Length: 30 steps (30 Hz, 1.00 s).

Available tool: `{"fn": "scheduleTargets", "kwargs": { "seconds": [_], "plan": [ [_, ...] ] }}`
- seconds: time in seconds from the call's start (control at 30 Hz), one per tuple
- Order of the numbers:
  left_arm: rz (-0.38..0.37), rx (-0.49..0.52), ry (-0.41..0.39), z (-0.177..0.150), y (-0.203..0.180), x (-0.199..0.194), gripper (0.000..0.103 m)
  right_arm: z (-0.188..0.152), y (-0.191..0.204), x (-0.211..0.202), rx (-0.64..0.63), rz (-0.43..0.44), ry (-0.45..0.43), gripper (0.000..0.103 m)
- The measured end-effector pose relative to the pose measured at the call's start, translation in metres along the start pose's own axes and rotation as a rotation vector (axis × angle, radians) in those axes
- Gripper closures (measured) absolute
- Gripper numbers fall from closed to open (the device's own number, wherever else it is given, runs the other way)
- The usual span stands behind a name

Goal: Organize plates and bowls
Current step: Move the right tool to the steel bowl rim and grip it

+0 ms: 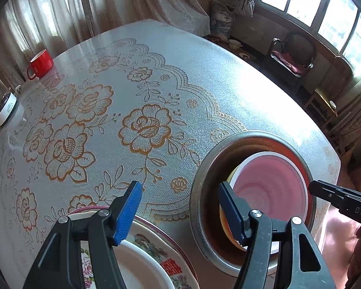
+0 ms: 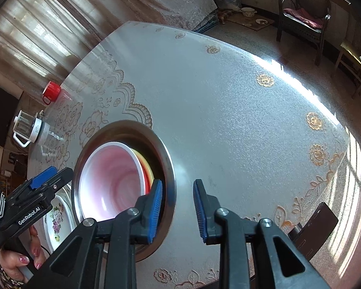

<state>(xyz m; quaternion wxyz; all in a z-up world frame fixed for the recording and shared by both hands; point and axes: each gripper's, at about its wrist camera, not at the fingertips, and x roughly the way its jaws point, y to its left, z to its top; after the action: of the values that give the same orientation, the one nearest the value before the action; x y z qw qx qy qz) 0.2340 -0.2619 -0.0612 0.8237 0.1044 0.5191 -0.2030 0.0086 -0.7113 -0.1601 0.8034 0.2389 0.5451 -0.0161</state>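
A large metal bowl (image 1: 199,187) stands on the table near its front edge and holds a pink bowl (image 1: 272,187) nested over yellow and red dishes. It also shows in the right wrist view (image 2: 168,163), with the pink bowl (image 2: 108,185) inside. To its left lies a stack of floral plates (image 1: 156,248), also seen in the right wrist view (image 2: 57,219). My left gripper (image 1: 180,209) is open and empty, one finger over the plates, the other over the metal bowl. My right gripper (image 2: 178,209) is open and empty, above the metal bowl's right rim.
A red mug (image 1: 39,63) and a glass kettle (image 1: 0,103) stand at the table's far left. The table has a lace-pattern cloth (image 1: 144,96). A dark chair (image 1: 291,57) and wooden stool stand on the floor beyond. A dark flat object (image 2: 312,228) lies at the table's near edge.
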Motion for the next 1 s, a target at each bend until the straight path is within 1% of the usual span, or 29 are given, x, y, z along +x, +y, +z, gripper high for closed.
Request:
{"fn": "scheduleTargets", "kwargs": {
  "seconds": [0.13, 0.3, 0.5, 0.57, 0.7, 0.8, 0.93, 1.0],
  "plan": [
    [-0.012, 0.003, 0.016, 0.0, 0.002, 0.004, 0.036, -0.004, -0.003, 0.001, 0.008, 0.001, 0.003, 0.077],
    [-0.011, 0.044, 0.041, 0.001, 0.0, 0.013, 0.036, -0.007, -0.005, 0.004, 0.018, 0.011, 0.008, 0.077],
    [-0.078, 0.029, 0.094, 0.002, 0.004, 0.022, 0.036, -0.013, -0.003, 0.01, 0.011, 0.018, 0.028, 0.077],
    [-0.072, 0.038, 0.104, 0.002, 0.003, 0.025, 0.037, -0.015, -0.003, 0.012, 0.006, 0.021, 0.033, 0.077],
    [-0.032, 0.076, 0.105, 0.002, 0.001, 0.026, 0.037, -0.016, -0.002, 0.014, 0.0, 0.022, 0.039, 0.077],
    [-0.036, 0.081, 0.116, 0.002, 0.002, 0.029, 0.037, -0.016, -0.001, 0.014, -0.01, 0.019, 0.038, 0.077],
    [-0.04, 0.074, 0.124, 0.002, 0.003, 0.033, 0.041, -0.013, -0.001, 0.017, -0.014, 0.02, 0.043, 0.077],
    [-0.05, 0.072, 0.13, 0.003, 0.003, 0.034, 0.049, -0.013, -0.002, 0.018, -0.018, 0.022, 0.04, 0.077]
  ]
}}
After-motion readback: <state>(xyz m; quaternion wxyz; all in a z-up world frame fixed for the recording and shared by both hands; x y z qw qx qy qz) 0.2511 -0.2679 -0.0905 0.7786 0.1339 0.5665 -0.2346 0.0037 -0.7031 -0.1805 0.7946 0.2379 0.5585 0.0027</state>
